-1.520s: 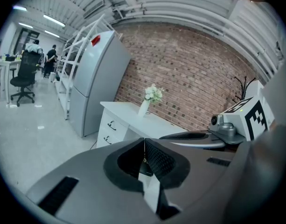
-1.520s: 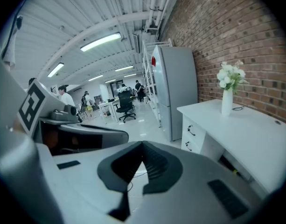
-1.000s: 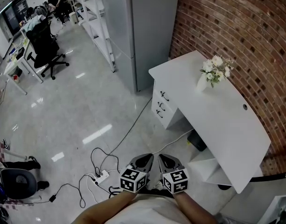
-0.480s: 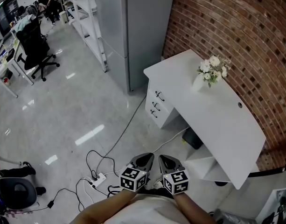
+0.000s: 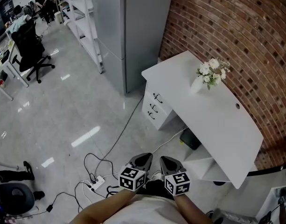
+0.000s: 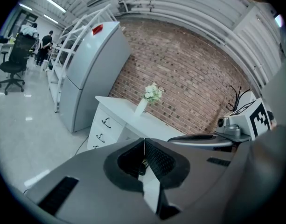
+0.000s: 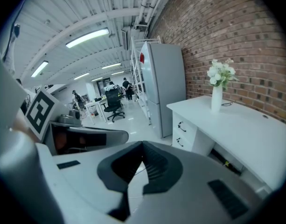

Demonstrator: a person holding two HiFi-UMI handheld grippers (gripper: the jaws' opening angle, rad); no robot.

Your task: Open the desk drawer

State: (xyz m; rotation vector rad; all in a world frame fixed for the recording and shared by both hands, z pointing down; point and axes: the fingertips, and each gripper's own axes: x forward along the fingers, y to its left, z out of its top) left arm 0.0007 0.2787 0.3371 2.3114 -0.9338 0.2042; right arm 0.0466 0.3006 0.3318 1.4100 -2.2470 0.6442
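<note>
Head view, A: your L tool point(image 5: 143, 158) & R tool point(image 5: 167, 160) sit side by side at the bottom of frame. Both are clenched, pads meeting, nothing btwn them. The drawer stack point(image 5: 150, 102) lies at 12 o'clock from them, well apart, w/ open floor point(image 5: 87, 106) and a cable point(image 5: 129, 125) in between.

B: Agreed. I'd call this approach only, you've no contact w/ anything yet. The stack hangs under the far-left end of the counter point(image 5: 212, 120). It has three handles point(image 5: 154, 108), one above the other, and the task doesn't say which drawer.

A: Key bit for you: the counter's long axis runs abt 11 to 5 o'clock, so the drawer fronts face abt 8 o'clock. My guess is the pull goes that way, not straight back at you.

B: Which tool, then? Neither's clearly nearer, since the stack sits almost dead centre btwn them. Your L tool is on the side the fronts face, so I'd judge it gets the squarer line.

A: Left gripper view puts the handles at abt 10 o'clock of your closed jaws. Right gripper view puts them at abt 2 o'clock.

B: Either way, you'd need to release the jaws before a handle. They're too small here to tell their shape.
</note>
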